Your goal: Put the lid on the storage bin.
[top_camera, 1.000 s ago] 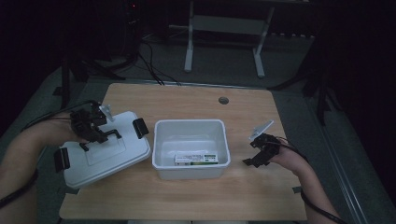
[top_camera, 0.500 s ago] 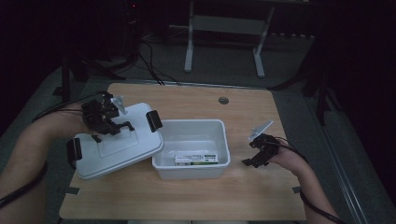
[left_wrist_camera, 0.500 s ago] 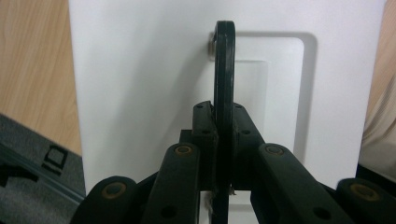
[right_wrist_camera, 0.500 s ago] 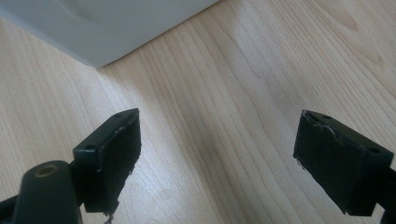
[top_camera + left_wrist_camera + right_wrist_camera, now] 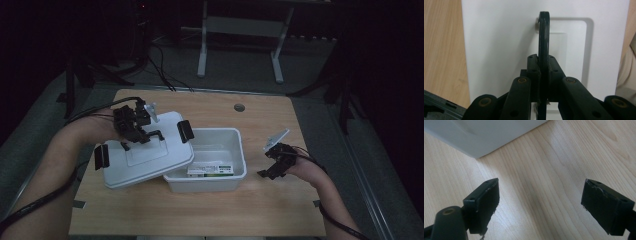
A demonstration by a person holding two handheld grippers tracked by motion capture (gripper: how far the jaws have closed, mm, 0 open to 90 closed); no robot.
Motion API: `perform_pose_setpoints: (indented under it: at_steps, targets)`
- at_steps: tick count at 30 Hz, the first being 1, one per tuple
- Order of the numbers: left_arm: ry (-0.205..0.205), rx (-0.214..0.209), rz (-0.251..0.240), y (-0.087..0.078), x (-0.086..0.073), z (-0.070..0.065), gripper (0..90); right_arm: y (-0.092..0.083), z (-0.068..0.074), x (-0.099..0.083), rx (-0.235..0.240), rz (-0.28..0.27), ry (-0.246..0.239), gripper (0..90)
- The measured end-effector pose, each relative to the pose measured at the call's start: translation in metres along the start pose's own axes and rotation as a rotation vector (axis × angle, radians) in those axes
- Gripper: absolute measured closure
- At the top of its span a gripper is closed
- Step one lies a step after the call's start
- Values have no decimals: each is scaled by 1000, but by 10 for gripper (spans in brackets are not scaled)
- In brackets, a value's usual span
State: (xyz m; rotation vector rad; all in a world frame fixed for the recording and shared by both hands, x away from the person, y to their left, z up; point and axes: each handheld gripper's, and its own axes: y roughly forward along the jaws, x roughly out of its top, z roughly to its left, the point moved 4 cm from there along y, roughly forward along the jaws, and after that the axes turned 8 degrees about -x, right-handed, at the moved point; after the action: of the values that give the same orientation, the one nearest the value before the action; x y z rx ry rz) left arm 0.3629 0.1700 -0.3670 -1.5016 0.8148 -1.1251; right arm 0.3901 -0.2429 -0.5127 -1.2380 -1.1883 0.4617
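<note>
Dark surroundings swallow everything past the wooden bench, leaving only faint stand legs and cables. On it, the left tool is clamped on the black handle of a white lid, which hangs tilted over the left rim of an open white box, covering that edge. Packets inside the box are hard to read. Right of the box, the right tool hovers with jaws spread wide, holding nothing.
</note>
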Motion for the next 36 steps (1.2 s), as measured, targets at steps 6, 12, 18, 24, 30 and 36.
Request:
perform_pose_setpoints:
  at_steps: [6,12,18,24,30,36]
  targets:
    - [23,-11,-10,2,16,-2,836,-1,1,-1,-1,-12,5,146]
    - [43,-16,-5,4,29,-5,836,-1,2,-4,-1,-26,-1,145]
    - [59,-23,-4,8,43,-7,835,0,3,-5,-2,-28,-1,145]
    - [86,-22,17,11,59,-8,835,1,5,-7,-11,-20,-12,145]
    - [108,-18,9,14,76,-11,835,1,6,-8,-12,-22,-13,145]
    - [143,-31,8,23,91,-16,836,-1,5,-12,-13,-25,-6,145]
